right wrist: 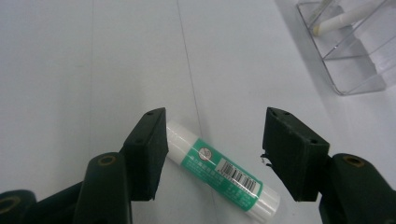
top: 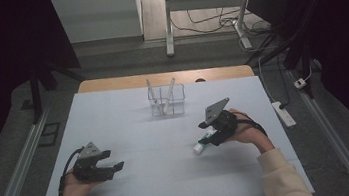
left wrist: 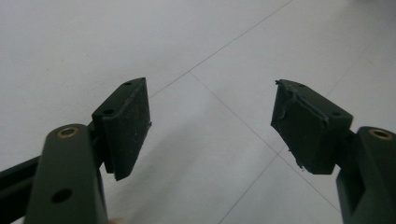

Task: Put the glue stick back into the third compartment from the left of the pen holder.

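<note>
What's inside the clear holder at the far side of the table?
Two white stick-shaped items lean crossed inside the clear holder. Their lower ends blur against its walls, so anything smaller there cannot be made out.

Glue stick (right wrist: 219,175) print illegible; holder (right wrist: 348,51) cut off, contents perhaps pens.

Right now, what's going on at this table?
A person works two handheld grippers over a white table. The right gripper stands open over a green-and-white glue stick lying flat on the table; its jaws straddle the stick without pressing it. The left gripper rests open, nothing between its jaws. Farther back stands a clear holder with a couple of white sticks leaning in it.
</note>
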### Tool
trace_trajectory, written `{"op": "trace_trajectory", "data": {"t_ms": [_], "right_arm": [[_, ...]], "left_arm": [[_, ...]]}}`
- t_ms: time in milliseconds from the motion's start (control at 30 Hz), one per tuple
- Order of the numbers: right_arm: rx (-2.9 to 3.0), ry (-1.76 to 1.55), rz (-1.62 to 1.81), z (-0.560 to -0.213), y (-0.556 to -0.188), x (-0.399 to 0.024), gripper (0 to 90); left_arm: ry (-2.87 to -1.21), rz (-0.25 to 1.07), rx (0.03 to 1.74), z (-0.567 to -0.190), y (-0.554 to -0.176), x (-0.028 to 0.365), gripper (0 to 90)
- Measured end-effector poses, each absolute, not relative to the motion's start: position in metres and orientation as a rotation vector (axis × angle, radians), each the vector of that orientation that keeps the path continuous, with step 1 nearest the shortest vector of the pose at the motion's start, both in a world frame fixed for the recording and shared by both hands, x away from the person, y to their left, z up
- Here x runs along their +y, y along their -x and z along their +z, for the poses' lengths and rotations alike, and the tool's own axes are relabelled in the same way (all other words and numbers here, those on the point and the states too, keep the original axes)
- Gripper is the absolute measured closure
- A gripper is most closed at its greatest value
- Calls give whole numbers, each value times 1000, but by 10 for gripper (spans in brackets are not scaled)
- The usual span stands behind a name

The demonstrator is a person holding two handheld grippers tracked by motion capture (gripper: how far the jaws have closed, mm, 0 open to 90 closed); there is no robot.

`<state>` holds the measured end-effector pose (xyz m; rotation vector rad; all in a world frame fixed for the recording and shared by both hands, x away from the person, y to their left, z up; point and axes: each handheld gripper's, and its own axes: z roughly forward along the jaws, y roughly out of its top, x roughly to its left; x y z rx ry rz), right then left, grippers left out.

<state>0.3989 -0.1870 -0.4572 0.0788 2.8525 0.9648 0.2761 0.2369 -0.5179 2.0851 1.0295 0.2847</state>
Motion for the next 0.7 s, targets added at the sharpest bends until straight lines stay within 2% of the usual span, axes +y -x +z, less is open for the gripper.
{"op": "trace_trajectory", "data": {"t_ms": [700], "right_arm": [[2945, 52, 834, -465, -401, -179, 357]], "left_arm": [[-2088, 289, 1027, -518, -275, 238, 279]]}}
